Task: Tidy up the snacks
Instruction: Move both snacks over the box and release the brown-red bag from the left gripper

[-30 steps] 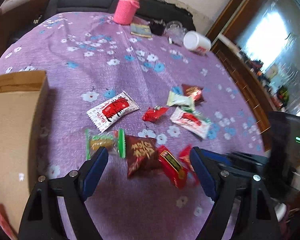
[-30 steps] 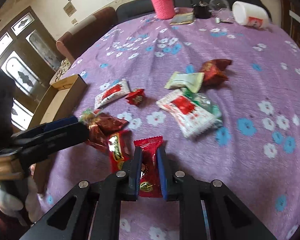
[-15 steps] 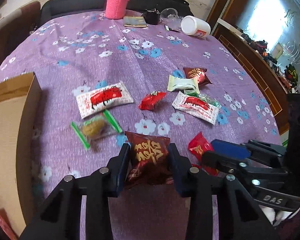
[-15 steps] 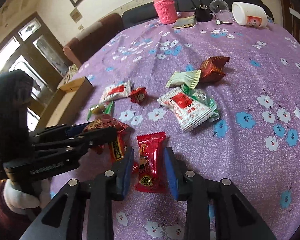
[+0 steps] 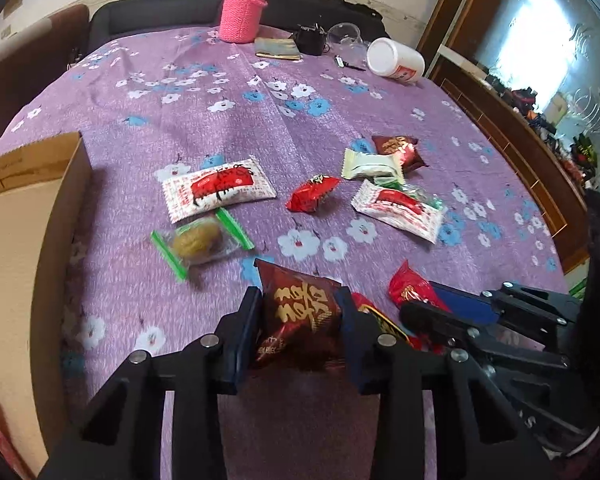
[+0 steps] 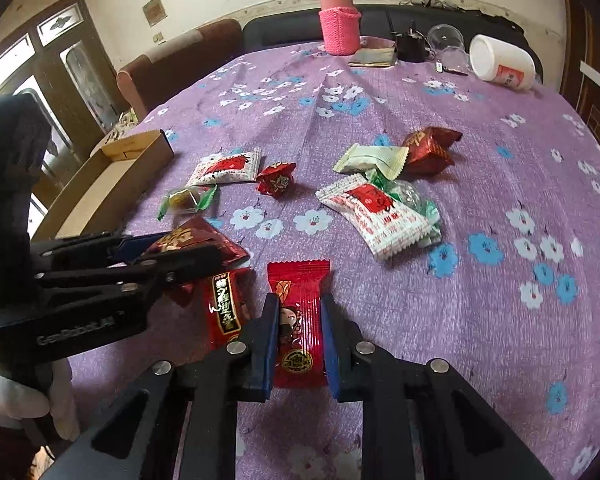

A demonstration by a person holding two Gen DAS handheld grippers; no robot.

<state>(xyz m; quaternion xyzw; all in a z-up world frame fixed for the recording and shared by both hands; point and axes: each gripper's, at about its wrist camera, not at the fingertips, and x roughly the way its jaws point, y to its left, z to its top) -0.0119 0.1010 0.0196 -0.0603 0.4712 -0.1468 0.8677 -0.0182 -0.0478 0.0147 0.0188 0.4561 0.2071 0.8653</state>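
Snacks lie scattered on the purple flowered desk, all to the right of the cardboard box at its left edge. The left claw pinches a dark red packet with gold characters; its pads press on both sides. The right claw has pressed together on a bright red packet printed with a small cartoon figure.

The step in hand looks like the pick-up: both packets are gripped but seem to rest on the desk. Next, I judge, each must be lifted clear of the third red packet lying between them, then carried to the box and let go inside it.

Readable writing is scarce: the left claw's body bears "GenRobot.AI" in the right wrist view. The packets carry Chinese characters too small or warped to read. The white jar far from the box has an illegible label.
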